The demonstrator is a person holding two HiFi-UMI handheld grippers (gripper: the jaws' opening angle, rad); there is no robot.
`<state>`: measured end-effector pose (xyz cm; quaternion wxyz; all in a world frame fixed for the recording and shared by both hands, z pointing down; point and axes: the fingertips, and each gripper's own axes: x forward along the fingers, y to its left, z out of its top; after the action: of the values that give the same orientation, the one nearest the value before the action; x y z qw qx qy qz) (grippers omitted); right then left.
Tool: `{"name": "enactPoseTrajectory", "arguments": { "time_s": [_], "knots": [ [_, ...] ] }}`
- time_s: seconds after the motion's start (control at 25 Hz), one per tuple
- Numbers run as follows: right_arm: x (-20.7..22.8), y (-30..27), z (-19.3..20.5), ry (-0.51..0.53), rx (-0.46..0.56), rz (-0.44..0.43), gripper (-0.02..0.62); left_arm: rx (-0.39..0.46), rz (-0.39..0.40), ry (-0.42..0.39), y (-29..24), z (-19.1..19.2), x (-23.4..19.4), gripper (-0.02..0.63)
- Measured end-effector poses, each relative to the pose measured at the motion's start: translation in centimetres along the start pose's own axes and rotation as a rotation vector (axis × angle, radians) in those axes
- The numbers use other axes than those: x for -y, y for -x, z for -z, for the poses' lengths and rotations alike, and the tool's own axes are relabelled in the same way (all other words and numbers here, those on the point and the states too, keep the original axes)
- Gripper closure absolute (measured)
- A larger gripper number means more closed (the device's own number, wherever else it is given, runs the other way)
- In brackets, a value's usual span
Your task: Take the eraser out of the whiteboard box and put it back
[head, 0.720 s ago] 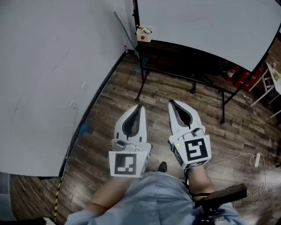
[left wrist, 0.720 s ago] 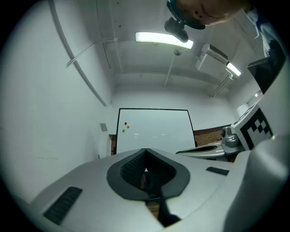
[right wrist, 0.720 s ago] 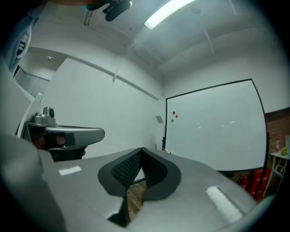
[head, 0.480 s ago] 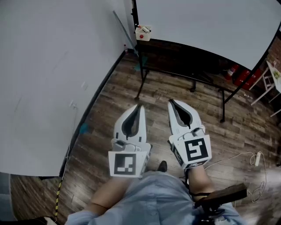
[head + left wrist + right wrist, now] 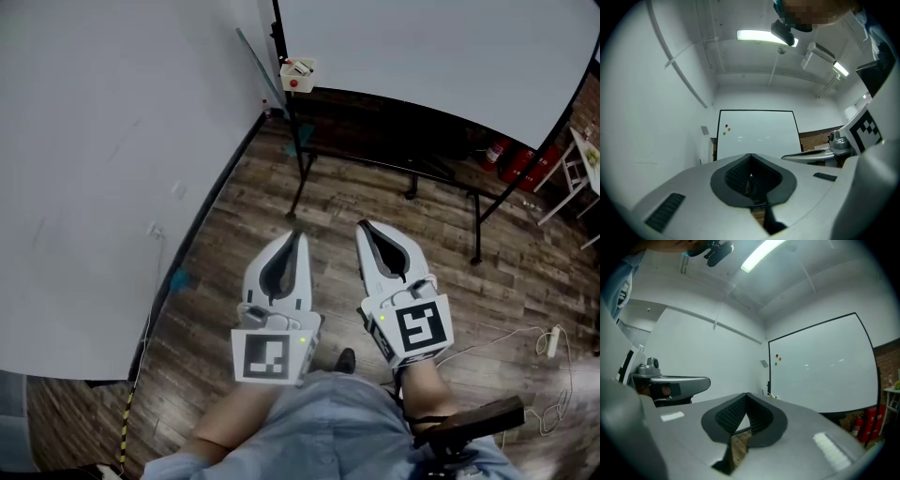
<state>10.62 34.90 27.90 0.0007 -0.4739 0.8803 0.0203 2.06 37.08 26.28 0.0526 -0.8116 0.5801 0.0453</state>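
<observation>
The whiteboard (image 5: pixel 441 52) stands on a black frame at the far end of the room. A small white box (image 5: pixel 297 75) with a red spot on it sits at the board's lower left corner; the eraser is too small to make out. My left gripper (image 5: pixel 299 234) and right gripper (image 5: pixel 361 226) are held side by side low over the wooden floor, well short of the box, both shut and empty. In the left gripper view the gripper (image 5: pixel 750 155) points toward the whiteboard (image 5: pixel 757 133). The right gripper (image 5: pixel 746 394) also faces the whiteboard (image 5: pixel 820 366).
A white wall (image 5: pixel 103 169) runs along the left. The whiteboard's black stand legs (image 5: pixel 302 178) reach onto the floor. Red fire extinguishers (image 5: pixel 514 164) and a white chair (image 5: pixel 574 178) stand at the right. A cable with a power strip (image 5: pixel 548 339) lies on the floor.
The head view has shifted a little, so the box sits slightly further left in the picture. Both grippers stay shut and side by side.
</observation>
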Motion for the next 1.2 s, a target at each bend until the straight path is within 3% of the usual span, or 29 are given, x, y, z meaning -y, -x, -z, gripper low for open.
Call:
{"name": "enactPoseTrajectory", "arguments": {
  "time_s": [0.52, 0.92, 1.2],
  "knots": [
    [3.5, 0.7, 0.3, 0.018, -0.016, -0.041, 0.594, 0.008, -0.033, -0.019, -2.2, -0.1, 3.0, 0.603],
    [4.7, 0.7, 0.6, 0.000, 0.033, -0.088, 0.594, -0.009, -0.043, -0.044, -3.1, 0.1, 4.2, 0.603],
    [6.2, -0.2, 1.7, -0.033, -0.004, -0.058, 0.594, -0.031, -0.033, -0.042, -4.8, 1.3, 4.1, 0.603]
  ]
}}
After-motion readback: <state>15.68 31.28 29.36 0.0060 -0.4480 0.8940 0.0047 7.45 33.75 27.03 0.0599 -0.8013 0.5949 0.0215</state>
